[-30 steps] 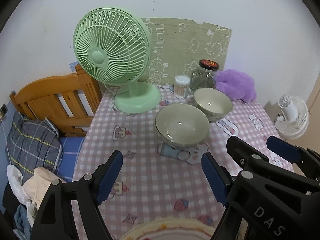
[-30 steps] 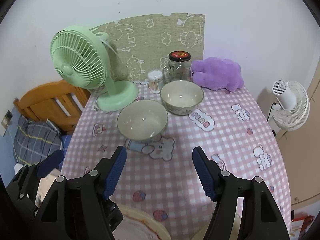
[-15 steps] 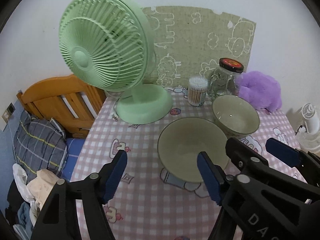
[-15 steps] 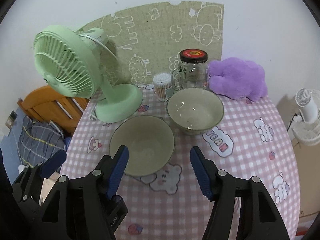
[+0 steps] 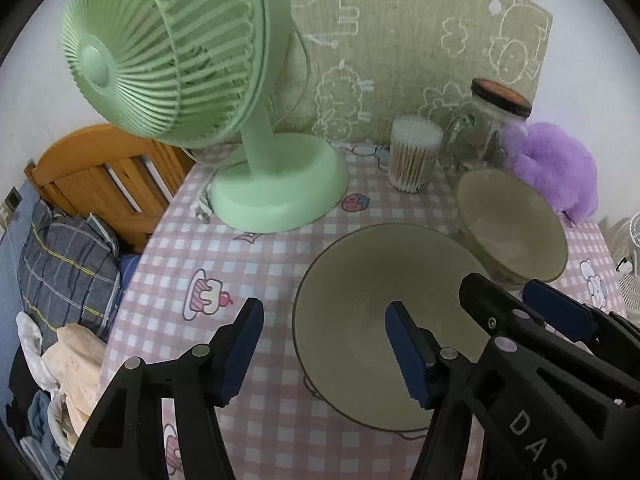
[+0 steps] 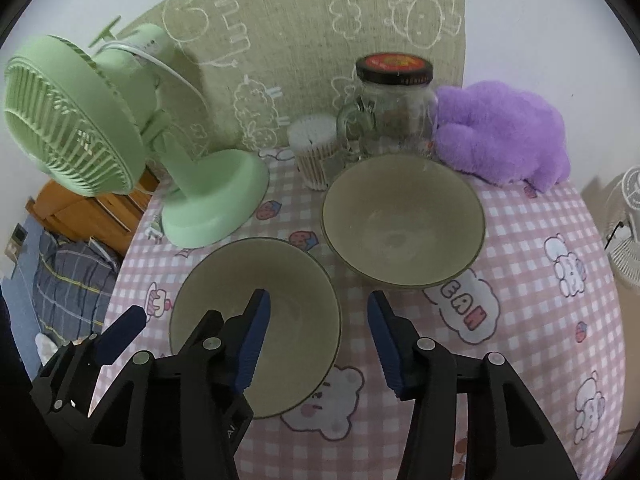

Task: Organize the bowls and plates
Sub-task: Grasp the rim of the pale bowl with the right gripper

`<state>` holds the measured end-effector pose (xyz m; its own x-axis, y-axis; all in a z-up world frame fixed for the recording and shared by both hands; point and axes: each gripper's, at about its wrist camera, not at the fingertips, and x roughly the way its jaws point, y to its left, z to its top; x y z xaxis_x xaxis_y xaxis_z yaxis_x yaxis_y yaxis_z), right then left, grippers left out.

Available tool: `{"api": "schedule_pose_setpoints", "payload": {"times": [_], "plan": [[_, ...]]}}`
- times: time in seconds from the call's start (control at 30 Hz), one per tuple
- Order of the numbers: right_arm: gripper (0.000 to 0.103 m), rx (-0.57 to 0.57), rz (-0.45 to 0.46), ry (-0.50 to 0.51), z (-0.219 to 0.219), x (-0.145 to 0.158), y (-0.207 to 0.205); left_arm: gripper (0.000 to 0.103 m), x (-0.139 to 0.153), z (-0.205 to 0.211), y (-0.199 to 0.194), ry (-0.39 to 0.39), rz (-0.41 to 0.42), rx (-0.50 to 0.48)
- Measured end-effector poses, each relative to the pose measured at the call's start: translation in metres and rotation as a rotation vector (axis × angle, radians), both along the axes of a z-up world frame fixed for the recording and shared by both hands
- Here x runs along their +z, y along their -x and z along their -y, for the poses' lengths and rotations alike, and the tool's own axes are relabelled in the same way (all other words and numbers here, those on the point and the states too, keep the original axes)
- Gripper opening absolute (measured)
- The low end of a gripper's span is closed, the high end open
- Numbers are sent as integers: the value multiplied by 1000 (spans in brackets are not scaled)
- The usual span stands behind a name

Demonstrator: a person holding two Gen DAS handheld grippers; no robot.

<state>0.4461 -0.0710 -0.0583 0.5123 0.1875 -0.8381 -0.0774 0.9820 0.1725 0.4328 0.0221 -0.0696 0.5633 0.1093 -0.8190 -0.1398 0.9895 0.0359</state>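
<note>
Bowls sit on the pink checked desk (image 6: 520,240), with a green fan (image 5: 168,52) behind. The near bowl (image 6: 256,320) is just beside the far bowl (image 6: 404,220). Left gripper (image 5: 324,354) and right gripper (image 6: 318,338) fingers are closing across the near bowl's rim, not pinching yet.

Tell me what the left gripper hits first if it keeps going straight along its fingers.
Most likely the near bowl: the left gripper, jaws closing, straddles that bowl's left rim, one finger outside and one over the inside. Depth is uncertain; it is not clearly touching yet.
</note>
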Motion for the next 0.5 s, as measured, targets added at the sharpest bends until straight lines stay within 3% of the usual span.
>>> {"api": "schedule_pose_setpoints", "payload": {"times": [0.23, 0.33, 0.47, 0.5], "plan": [[49, -7, -38, -2, 2, -19, -12, 56, -16, 0, -10, -5, -29, 3], [41, -4, -48, 3, 1, -24, -17, 44, -21, -2, -15, 13, -38, 10], [18, 7, -41, 22, -2, -25, -20, 29, -23, -4, -17, 4, -35, 24], [17, 9, -38, 31, -3, -25, -19, 26, -23, -5, -17, 0, -36, 29]]}}
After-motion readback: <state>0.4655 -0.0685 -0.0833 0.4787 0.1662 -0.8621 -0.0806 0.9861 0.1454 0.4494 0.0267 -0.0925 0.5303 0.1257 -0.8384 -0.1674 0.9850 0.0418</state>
